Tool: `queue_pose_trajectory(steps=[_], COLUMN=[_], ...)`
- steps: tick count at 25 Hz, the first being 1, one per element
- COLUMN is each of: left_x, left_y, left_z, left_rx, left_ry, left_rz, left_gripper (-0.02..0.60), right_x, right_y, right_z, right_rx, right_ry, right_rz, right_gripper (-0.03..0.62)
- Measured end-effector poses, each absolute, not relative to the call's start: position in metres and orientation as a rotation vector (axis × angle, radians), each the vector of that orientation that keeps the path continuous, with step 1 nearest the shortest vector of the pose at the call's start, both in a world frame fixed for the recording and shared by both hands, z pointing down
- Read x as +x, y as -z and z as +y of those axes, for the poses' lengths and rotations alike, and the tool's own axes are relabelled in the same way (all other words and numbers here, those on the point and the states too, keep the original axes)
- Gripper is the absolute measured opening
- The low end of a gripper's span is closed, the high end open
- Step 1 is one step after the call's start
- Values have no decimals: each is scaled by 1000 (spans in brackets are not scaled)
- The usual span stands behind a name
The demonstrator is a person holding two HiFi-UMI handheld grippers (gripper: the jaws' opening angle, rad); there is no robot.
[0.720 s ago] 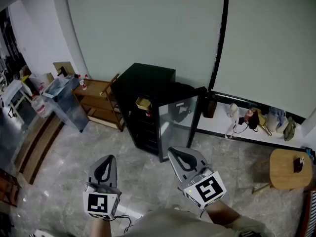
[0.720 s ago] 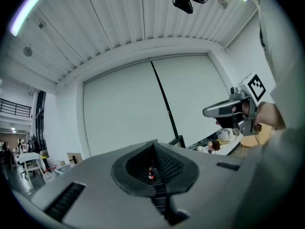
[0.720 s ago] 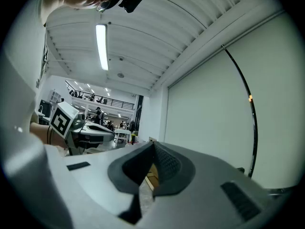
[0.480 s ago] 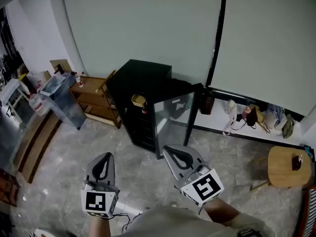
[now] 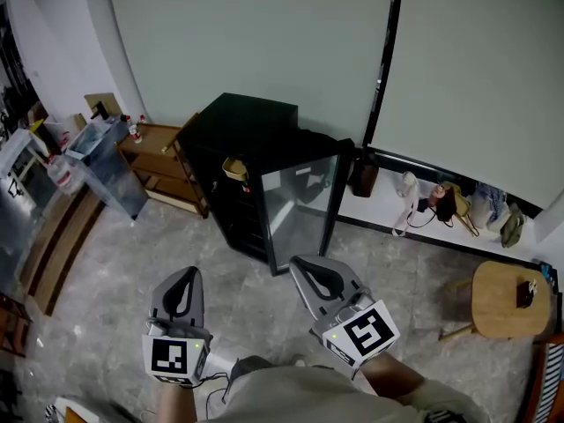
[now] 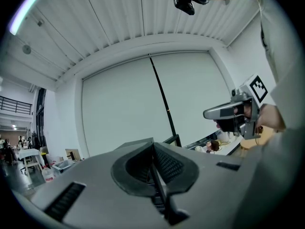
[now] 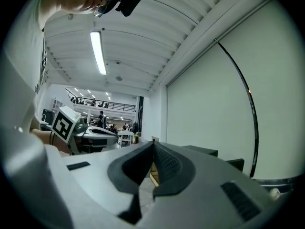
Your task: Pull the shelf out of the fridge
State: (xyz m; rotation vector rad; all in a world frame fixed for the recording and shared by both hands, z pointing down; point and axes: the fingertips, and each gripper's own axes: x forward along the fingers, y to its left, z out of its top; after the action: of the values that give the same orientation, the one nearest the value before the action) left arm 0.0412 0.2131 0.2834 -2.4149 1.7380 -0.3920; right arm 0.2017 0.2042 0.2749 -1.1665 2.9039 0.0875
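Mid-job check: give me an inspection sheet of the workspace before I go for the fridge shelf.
Surface: grey stone floor.
Job's things: black fridge, glass door open; no shelf seen sticking out.
Clutter: wooden rack, round stool, bags on the white ledge.
Grippers: left gripper and right gripper shut, empty, short of the fridge.
Cables: thin cable by the left gripper.
Surroundings: pale wall screens.

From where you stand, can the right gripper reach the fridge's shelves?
Probably not yet: the right gripper, shut, hangs well short of the fridge, floor between them. The glass door stands open, so stepping closer should clear the way.
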Motion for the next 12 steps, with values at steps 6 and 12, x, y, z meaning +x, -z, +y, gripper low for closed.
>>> queue_pose_trajectory(steps=[6,12], left_x=[56,56], left_y=[-296,-301], left_z=[218,209], left_rx=[-2438,-2449], left_ry=[450,449], left_rz=[1734,1731], left_gripper=[7,6], right_x=[210,203], right_y=[-286,-290], right_z=[209,200], right_rx=[-1147,-1115], right_ry=[-27,-65], right_rz=[2909,2935], right_gripper=[-5,-5])
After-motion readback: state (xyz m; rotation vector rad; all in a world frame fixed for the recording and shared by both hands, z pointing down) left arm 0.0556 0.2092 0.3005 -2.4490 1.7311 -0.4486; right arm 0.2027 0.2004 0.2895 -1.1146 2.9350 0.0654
